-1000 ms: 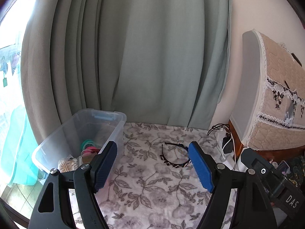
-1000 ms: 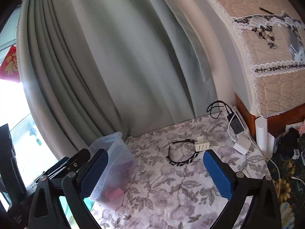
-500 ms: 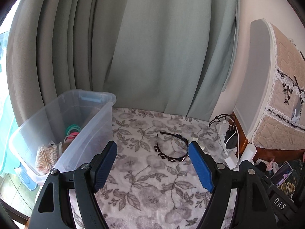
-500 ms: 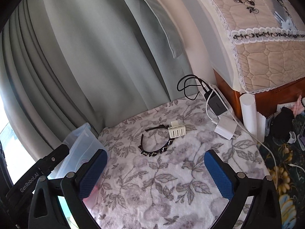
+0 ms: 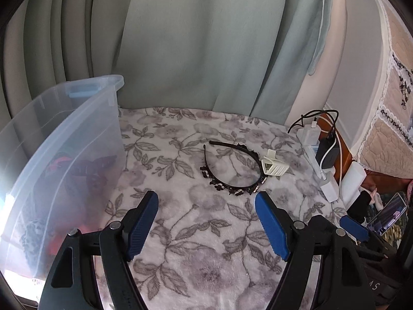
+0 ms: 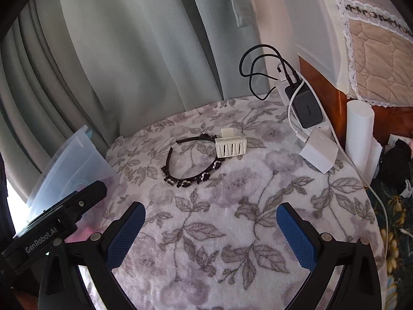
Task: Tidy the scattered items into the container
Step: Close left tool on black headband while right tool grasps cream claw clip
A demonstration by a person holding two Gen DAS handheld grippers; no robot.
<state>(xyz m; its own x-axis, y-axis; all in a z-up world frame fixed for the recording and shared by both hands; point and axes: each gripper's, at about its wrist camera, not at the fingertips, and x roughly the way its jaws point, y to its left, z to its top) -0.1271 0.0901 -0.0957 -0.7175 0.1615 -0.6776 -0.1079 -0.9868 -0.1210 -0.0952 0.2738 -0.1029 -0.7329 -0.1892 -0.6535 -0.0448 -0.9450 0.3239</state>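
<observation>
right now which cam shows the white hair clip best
The right wrist view. There the white hair clip sits side-on, so its slotted side and top tab read clearly, resting against the black headband. The left wrist view shows the clip end-on and more foreshortened, with its slots harder to make out.

Daylight enters from far left in both views, likely window behind grey-green pleated curtain [image 5: 180, 38]. Blown-out white glare along lower-left wall of clear plastic storage bin [image 5: 15, 199]; bin contents read murky through it. Second overexposed patch at left edge of right wrist view. White floral fleece cover [image 6: 232, 206] evenly lit, shadows soft (faint one under black flower-studded headband [image 6: 191, 178]). Strong fisheye bending, black vignette in corners. Centre sharp; quilted beige cover [image 5: 395, 118] at right rim smeared, slightly washed out.
</observation>
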